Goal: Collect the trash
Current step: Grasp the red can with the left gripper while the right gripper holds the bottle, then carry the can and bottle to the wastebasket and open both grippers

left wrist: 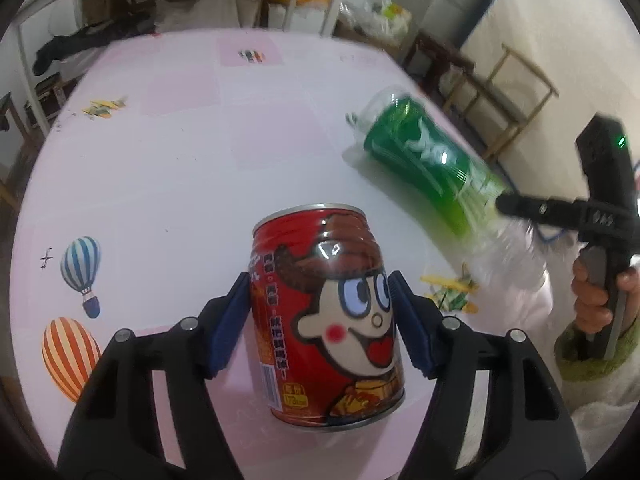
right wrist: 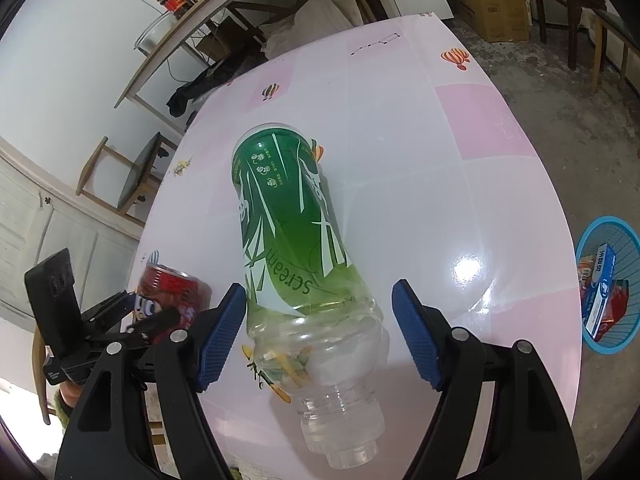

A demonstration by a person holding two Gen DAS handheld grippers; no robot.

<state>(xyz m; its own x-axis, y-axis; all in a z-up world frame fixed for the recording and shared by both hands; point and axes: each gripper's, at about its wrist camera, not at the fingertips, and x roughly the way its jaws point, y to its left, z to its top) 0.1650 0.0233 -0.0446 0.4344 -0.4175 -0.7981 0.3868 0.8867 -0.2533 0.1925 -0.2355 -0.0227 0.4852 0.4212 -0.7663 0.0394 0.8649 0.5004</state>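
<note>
My left wrist view looks forward over the table (left wrist: 168,168), close on the can (left wrist: 326,320). My right wrist view faces the bottle (right wrist: 296,248) lengthwise, close too. They share ground — can (right wrist: 174,294) and bottle (left wrist: 424,160) appear in both.

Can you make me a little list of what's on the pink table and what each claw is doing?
table: pink table with balloon pictures
left claw: around the upright red can, pads at its sides, firm grip unclear
right claw: open, either side of the green bottle
bottle: lying down, no cap, looks empty
bin: blue basket on the floor, wrappers already inside
</note>
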